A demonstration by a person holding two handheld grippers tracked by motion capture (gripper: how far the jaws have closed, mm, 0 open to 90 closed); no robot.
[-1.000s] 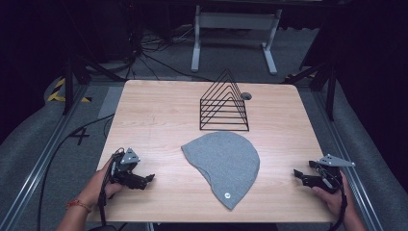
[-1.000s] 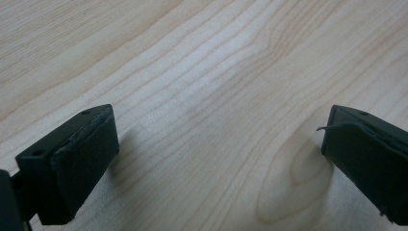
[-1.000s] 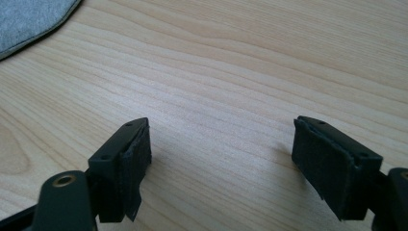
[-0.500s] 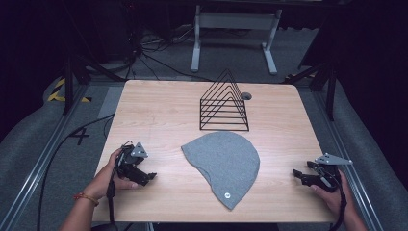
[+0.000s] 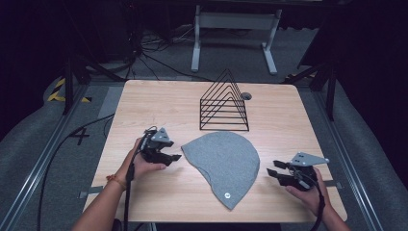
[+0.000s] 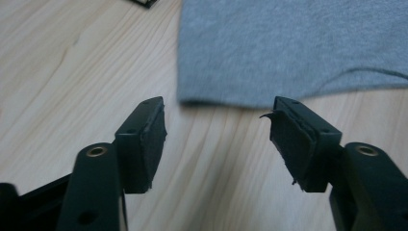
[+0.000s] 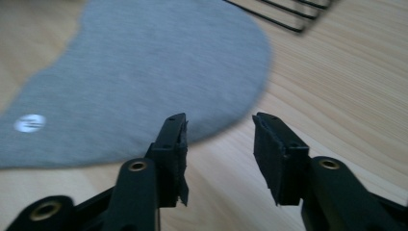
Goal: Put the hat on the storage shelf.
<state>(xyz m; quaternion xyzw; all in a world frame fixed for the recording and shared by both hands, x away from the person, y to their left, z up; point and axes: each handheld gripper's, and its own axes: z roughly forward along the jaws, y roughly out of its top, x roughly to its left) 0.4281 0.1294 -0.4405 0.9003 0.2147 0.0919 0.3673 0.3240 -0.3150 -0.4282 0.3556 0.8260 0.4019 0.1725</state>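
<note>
One grey beanie lies flat on the wooden table, one black wire rack stands just beyond it, and two grippers are in play. The left gripper sits just beside the beanie's near-left corner, its jaws apart and just closing, with bare table between the pads and the fabric edge right ahead of them, untouched. The right gripper is near the beanie's rounded edge on the other side, jaws also apart and just closing, gripping nothing. The beanie rests between the two grippers. The rack's slots are empty. A small round grommet sits beside the rack.
</note>
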